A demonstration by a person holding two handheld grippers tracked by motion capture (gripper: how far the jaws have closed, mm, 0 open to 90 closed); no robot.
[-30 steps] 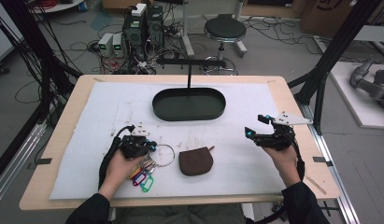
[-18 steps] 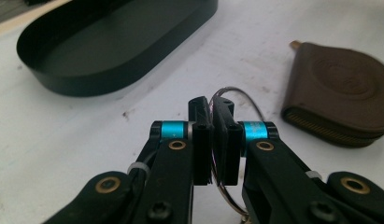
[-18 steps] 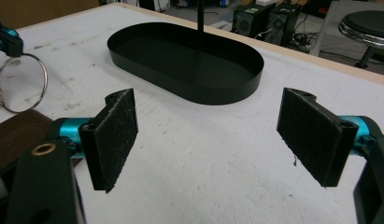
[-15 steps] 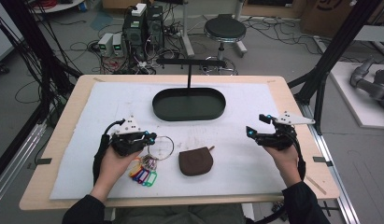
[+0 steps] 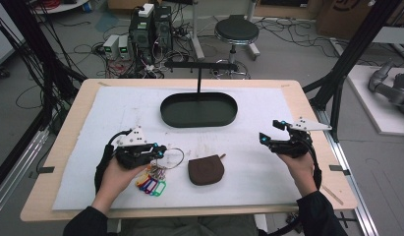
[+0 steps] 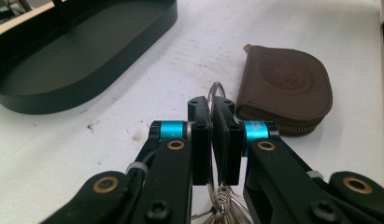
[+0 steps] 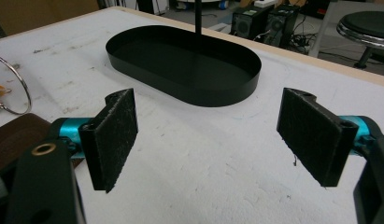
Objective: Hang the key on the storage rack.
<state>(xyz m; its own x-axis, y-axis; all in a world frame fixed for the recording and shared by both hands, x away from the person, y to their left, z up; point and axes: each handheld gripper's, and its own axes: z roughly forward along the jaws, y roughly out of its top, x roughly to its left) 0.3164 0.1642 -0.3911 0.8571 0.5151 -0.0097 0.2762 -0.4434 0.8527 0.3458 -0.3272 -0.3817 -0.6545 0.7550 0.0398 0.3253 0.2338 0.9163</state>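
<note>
Key ring [image 5: 173, 156] pinched in the left gripper [image 5: 159, 152], near the table's front left.

In the left gripper view its jaws are closed on the thin wire ring [image 6: 216, 95], and more rings bunch below them. Coloured tags [image 5: 150, 184] lie on the white mat [image 5: 121, 108] under the left hand [image 5: 115, 177]. A brown pouch [image 5: 206, 170] sits just beside the ring, to its right. The right gripper [image 5: 272, 132] hovers well apart with jaws wide open and empty, facing the black tray [image 7: 180, 93].

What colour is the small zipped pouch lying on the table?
The pouch is dark brown with a round embossed mark on top, best seen in the left gripper view.
</note>
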